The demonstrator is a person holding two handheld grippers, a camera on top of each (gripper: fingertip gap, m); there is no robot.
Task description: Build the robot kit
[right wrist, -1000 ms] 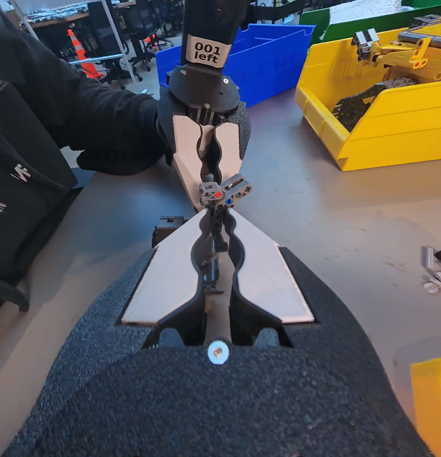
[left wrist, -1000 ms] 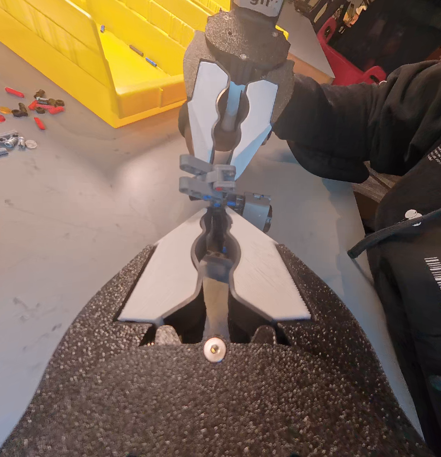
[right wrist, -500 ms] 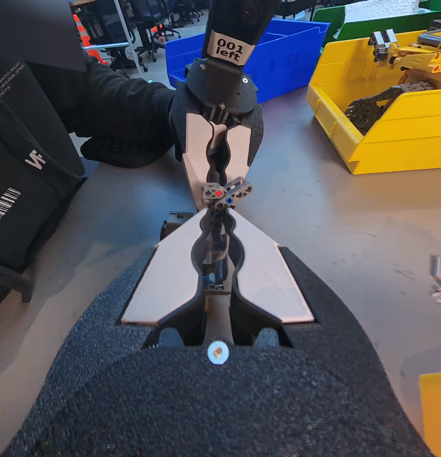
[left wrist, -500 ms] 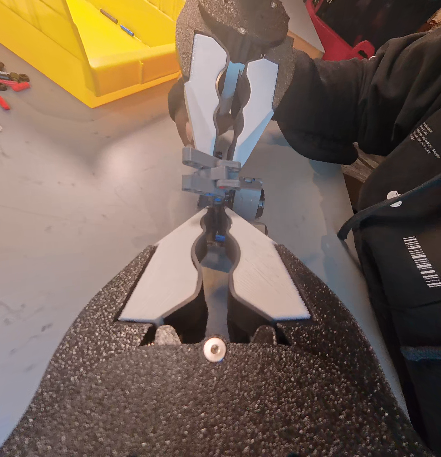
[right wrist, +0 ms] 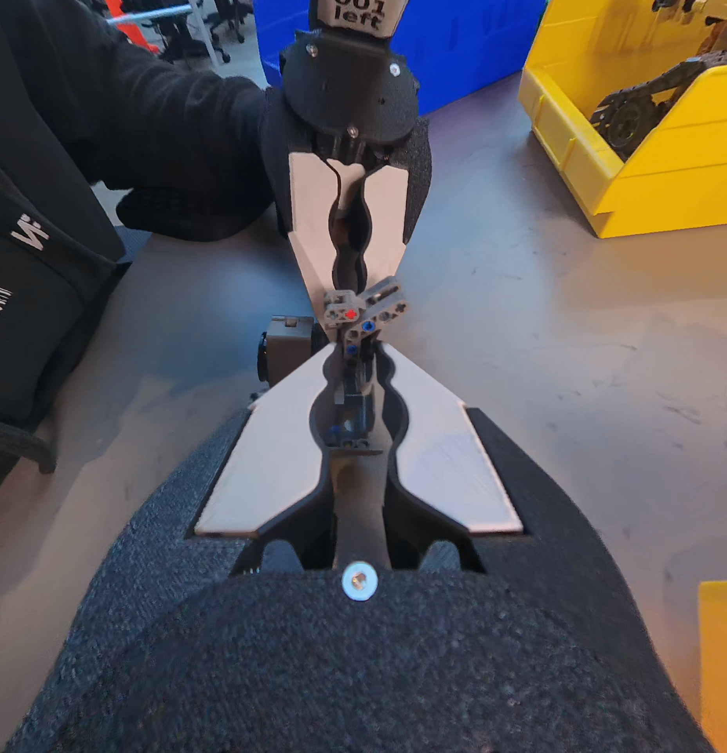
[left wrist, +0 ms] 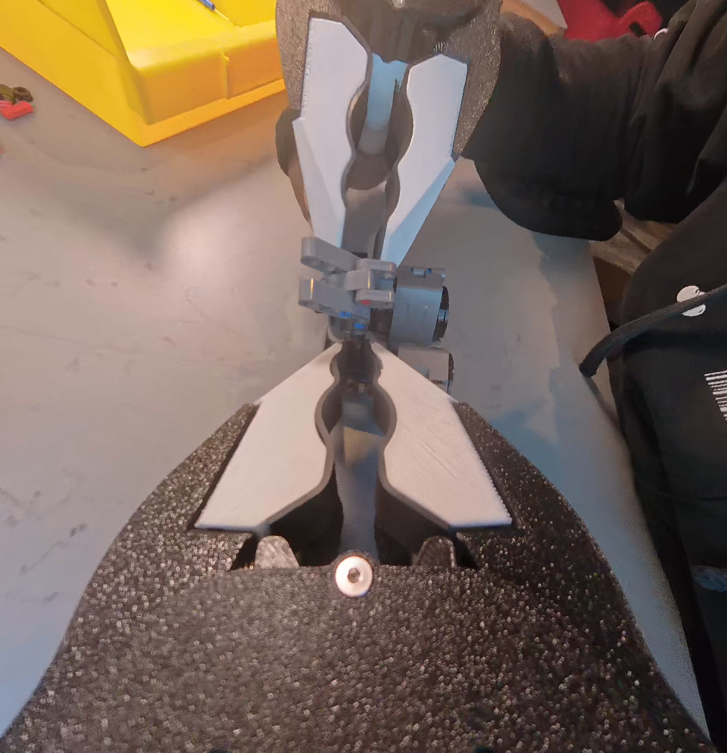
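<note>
A grey toy-brick assembly (left wrist: pixel 345 285) of short beams with blue and red pins is held in the air between my two grippers, which face each other tip to tip. My left gripper (left wrist: pixel 353 346) is shut on its dark lower part. My right gripper (right wrist: pixel 355 346) is shut on the other end of the assembly (right wrist: pixel 366 313). A grey motor-like block (left wrist: pixel 419 318) hangs off the side of the assembly and also shows in the right wrist view (right wrist: pixel 288 346). The right gripper shows in the left wrist view (left wrist: pixel 362 252), and the left gripper in the right wrist view (right wrist: pixel 345 293).
All this is above a grey table (left wrist: pixel 129 305). A yellow bin (left wrist: pixel 170 61) and loose red and dark small parts (left wrist: pixel 11 108) lie far left. A blue bin (right wrist: pixel 455 49) and a yellow bin (right wrist: pixel 659 195) holding a tracked model (right wrist: pixel 639 110) stand behind. A person's black sleeves (left wrist: pixel 577 122) flank the grippers.
Both grippers stay shut on the assembly. They have drawn closer to each other, and the motor block shows more. The bins have slid toward the frame edges.
</note>
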